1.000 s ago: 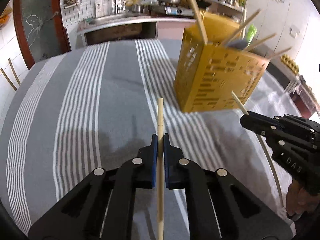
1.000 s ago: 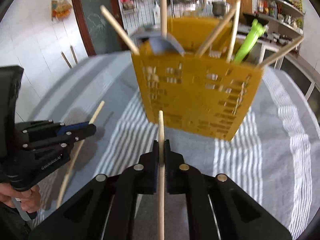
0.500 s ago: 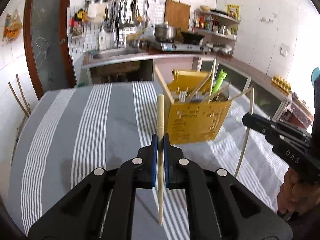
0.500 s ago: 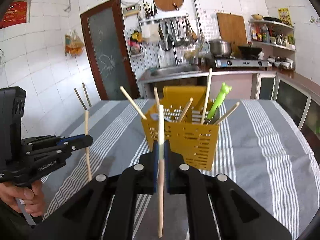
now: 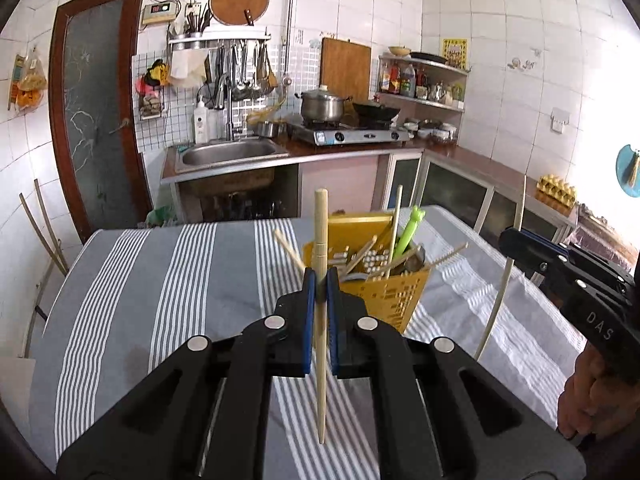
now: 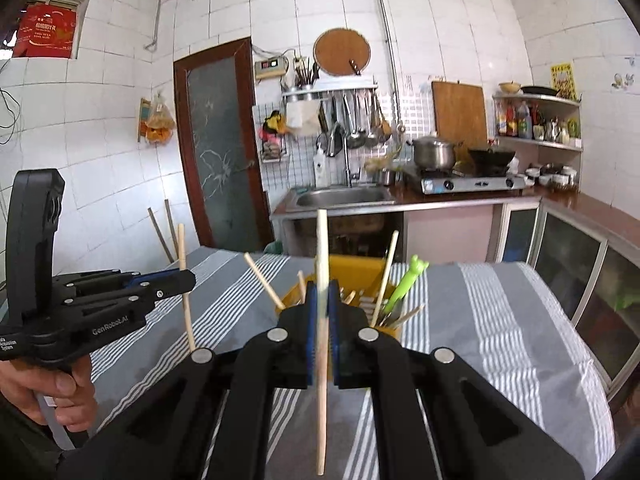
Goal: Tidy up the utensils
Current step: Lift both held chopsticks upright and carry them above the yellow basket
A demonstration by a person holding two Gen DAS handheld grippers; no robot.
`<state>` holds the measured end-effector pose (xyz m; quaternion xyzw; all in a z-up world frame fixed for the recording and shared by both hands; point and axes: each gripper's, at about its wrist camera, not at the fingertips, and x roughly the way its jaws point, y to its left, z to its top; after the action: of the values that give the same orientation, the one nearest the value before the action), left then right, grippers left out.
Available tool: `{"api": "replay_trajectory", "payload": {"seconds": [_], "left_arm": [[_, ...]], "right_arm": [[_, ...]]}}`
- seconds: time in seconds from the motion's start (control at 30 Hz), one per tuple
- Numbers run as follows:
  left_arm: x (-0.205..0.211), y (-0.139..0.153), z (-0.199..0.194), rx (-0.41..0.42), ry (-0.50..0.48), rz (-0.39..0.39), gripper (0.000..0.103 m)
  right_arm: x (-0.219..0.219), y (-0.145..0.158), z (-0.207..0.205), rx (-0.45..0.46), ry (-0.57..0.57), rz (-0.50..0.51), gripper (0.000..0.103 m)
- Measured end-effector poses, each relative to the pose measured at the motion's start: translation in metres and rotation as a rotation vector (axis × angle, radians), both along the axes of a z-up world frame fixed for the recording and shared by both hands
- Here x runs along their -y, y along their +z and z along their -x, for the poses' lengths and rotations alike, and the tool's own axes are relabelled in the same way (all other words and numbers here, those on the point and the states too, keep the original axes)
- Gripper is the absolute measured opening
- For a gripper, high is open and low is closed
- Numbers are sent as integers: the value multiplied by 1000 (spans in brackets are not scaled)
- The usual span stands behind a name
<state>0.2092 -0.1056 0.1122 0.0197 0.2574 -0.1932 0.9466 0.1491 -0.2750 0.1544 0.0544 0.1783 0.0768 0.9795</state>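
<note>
A yellow perforated utensil basket (image 5: pixel 404 288) (image 6: pixel 352 270) stands on the striped tablecloth, holding several chopsticks, a green-handled utensil (image 5: pixel 408 232) (image 6: pixel 404 284) and metal cutlery. My left gripper (image 5: pixel 320 280) is shut on a wooden chopstick (image 5: pixel 320 232), held upright above the table, in front of and left of the basket. My right gripper (image 6: pixel 321 296) is shut on a pale chopstick (image 6: pixel 321 240), also upright, just in front of the basket. Each gripper shows in the other's view: the right (image 5: pixel 508 240), the left (image 6: pixel 188 278).
The table with its grey and white striped cloth (image 5: pixel 180 280) (image 6: pixel 500 320) spreads around the basket. Behind it are a kitchen counter with a sink (image 5: pixel 228 152), a stove with a pot (image 5: pixel 322 106), and a brown door (image 5: pixel 96 120).
Both grippers have risen well above the table with their chopsticks, which now stand upright. The basket looks smaller and lower in both views.
</note>
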Motion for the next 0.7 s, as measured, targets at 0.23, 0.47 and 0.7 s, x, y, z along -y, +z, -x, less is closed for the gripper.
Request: {"api": "replay_trajectory", "payload": {"seconds": [0.23, 0.47, 0.7], "left_arm": [[13, 26, -10, 47, -12, 7, 4], [23, 53, -18, 105, -17, 21, 4], [31, 77, -30, 151, -23, 33, 4]], "right_arm": [[8, 25, -7, 52, -18, 24, 6], [14, 48, -11, 101, -26, 35, 6], [18, 64, -20, 137, -36, 44, 6]]}}
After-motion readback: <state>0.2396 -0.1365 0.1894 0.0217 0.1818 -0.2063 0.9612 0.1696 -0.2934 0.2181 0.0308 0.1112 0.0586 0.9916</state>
